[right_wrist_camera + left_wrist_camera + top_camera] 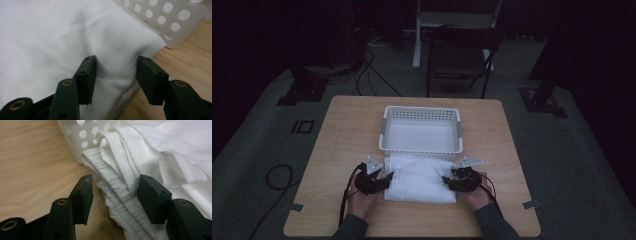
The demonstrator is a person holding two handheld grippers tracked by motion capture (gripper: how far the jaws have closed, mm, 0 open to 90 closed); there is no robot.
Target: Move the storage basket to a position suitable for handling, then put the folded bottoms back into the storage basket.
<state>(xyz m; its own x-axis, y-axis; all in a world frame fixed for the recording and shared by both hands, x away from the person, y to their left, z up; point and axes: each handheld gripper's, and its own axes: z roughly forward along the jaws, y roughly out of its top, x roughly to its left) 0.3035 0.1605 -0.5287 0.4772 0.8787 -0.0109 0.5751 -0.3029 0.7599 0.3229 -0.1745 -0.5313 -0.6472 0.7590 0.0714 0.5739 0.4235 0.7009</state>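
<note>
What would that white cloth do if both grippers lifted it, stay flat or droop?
The cloth would probably droop: its stacked, wrinkled layers look soft, not stiff. The folds may slip apart, since each gripper, left and right, stands open around one edge alone. It looks light, and should slide toward the basket if pushed.

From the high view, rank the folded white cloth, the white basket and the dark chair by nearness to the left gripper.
1. Folded white cloth: right beside the left gripper, at its open jaws.
2. White basket: just beyond the cloth, mid-table.
3. Dark chair: off the table's far edge, on the floor.
</note>
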